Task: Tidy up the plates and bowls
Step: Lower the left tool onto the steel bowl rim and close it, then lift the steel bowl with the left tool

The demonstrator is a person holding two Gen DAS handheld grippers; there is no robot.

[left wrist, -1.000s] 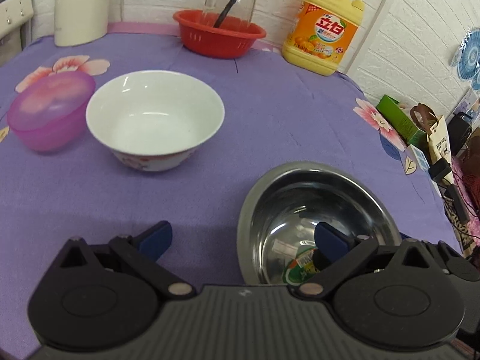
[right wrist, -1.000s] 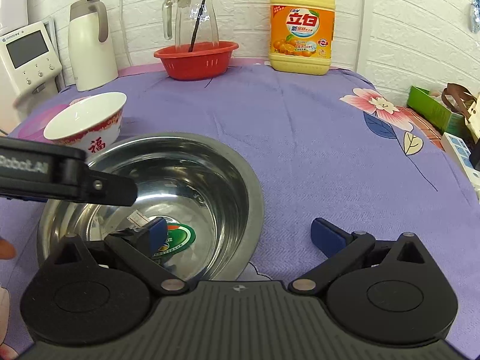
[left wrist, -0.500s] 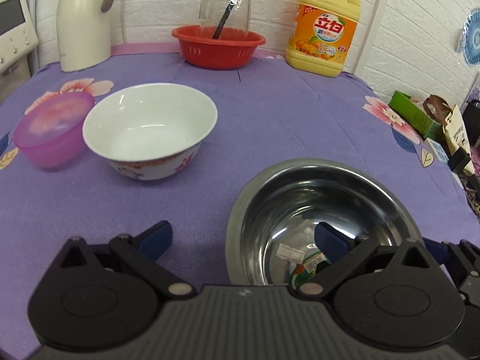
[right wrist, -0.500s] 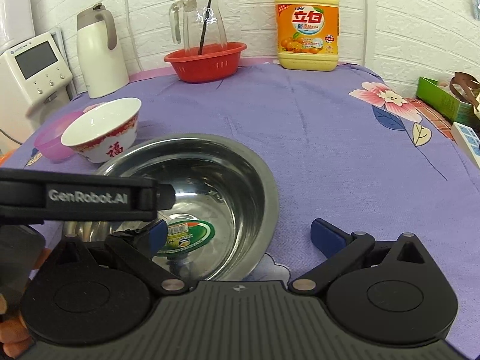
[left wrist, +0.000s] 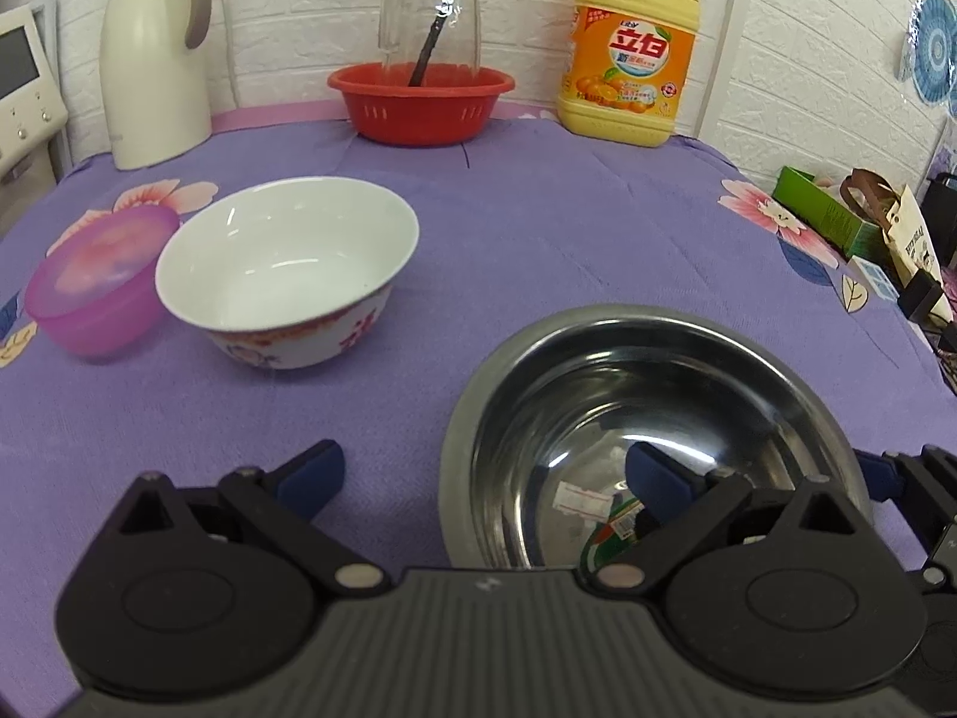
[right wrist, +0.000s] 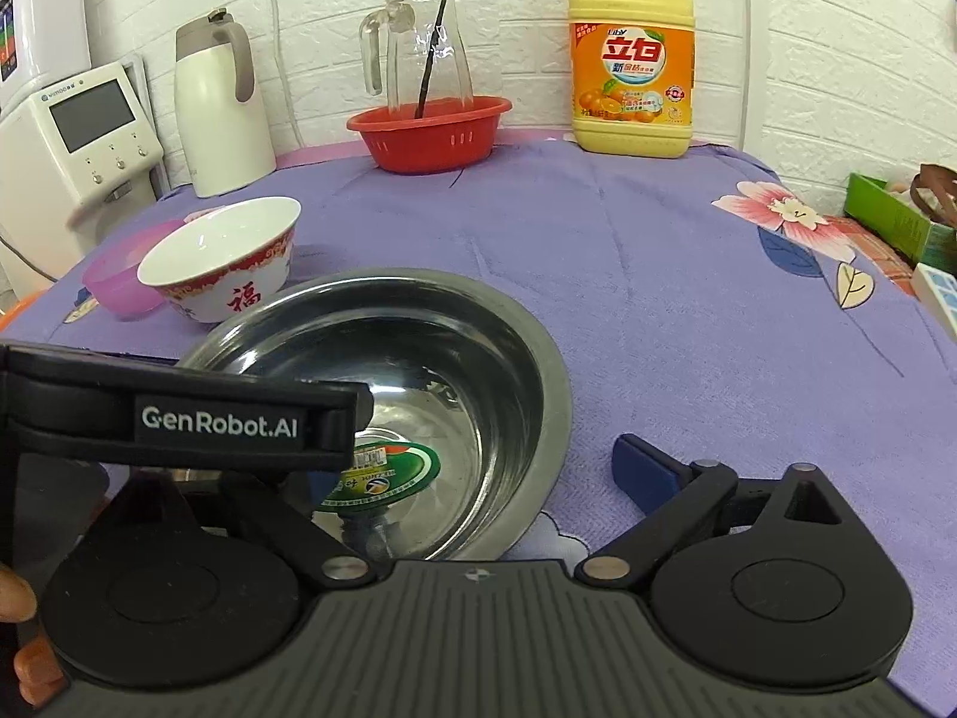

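- Right, your steel bowl (left wrist: 652, 419) sits on the purple floral cloth (left wrist: 538, 227), straddled by both tongs: your left gripper (left wrist: 484, 472) has its right finger dipped inside the bowl and its left finger outside on the cloth, rim between them.
- Your left tongs are spread wide, not pinching the rim.
- Your right gripper (right wrist: 472, 461) mirrors that from the other side: its right finger rests outside on the cloth, and its left finger is hidden behind the left tool's black body, so where that tip sits I cannot tell. Spread wide too.
- A green round sticker (right wrist: 383, 472) lies on the bowl's bottom, just ahead of your right tongs.
- Ahead and left of your left tongs stands the white ceramic bowl (left wrist: 287, 281) with red trim, upright, apart from the steel one.
- Just beside it, further left, the pink plastic bowl (left wrist: 95, 281); whether they touch I cannot tell.
- Far ahead by the brick wall: red basket (left wrist: 421, 102) holding a glass pitcher (left wrist: 430, 6), yellow detergent jug (left wrist: 631, 60) to its right, white thermos (left wrist: 155, 60) to its left.
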